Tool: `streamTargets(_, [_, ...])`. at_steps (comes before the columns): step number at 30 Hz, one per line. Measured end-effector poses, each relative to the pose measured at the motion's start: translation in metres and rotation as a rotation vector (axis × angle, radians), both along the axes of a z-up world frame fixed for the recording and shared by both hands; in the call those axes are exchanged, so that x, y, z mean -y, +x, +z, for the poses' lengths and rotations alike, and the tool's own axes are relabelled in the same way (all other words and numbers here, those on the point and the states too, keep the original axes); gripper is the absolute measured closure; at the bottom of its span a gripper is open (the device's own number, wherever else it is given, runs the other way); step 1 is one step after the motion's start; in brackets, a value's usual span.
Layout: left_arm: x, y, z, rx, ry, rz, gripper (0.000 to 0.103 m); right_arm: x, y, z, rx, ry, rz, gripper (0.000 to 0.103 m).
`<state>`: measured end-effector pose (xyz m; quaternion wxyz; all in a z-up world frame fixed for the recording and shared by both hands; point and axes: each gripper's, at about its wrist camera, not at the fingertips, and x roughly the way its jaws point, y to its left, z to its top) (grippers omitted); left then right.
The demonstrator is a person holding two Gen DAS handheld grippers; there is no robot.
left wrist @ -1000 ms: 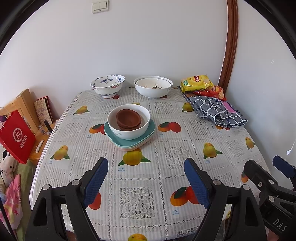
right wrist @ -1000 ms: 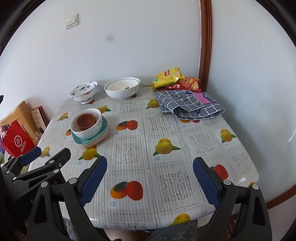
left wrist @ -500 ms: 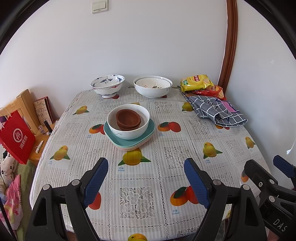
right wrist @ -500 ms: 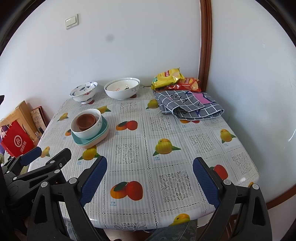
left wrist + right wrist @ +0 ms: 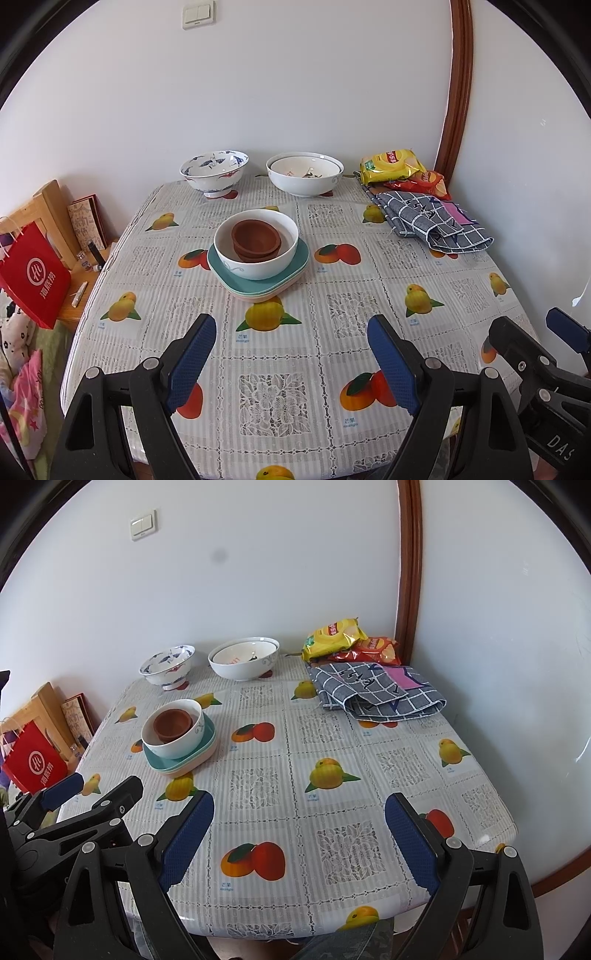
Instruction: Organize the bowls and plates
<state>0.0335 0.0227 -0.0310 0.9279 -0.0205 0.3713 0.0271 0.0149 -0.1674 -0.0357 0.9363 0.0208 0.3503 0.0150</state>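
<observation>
A stack stands mid-table: teal and pale square plates [image 5: 295,273] under a white bowl [image 5: 258,264] that holds small brown bowls [image 5: 256,238]. The stack also shows in the right wrist view [image 5: 177,734]. A blue-patterned footed bowl [image 5: 214,172] and a large white bowl [image 5: 304,179] stand at the table's far edge. My left gripper [image 5: 291,363] is open and empty over the near table edge. My right gripper [image 5: 299,840] is open and empty, to the right of the left one.
A checked grey cloth [image 5: 432,221] and yellow and red snack bags [image 5: 391,166] lie at the far right corner. A red paper bag [image 5: 33,275] and a wooden chair [image 5: 48,206] stand left of the table. White walls close in behind and at the right.
</observation>
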Motion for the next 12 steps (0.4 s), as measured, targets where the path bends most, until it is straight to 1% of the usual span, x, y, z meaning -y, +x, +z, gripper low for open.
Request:
streamTargets(7, [0.0005, -0.0010, 0.0024, 0.008, -0.003, 0.006, 0.020, 0.0011, -0.0009, 0.0014, 0.005, 0.001, 0.002, 0.010])
streamTargets(12, [0.0009, 0.0021, 0.0041, 0.018, 0.008, 0.009, 0.020, 0.0017, -0.0024, 0.0037, 0.015, 0.003, 0.003, 0.010])
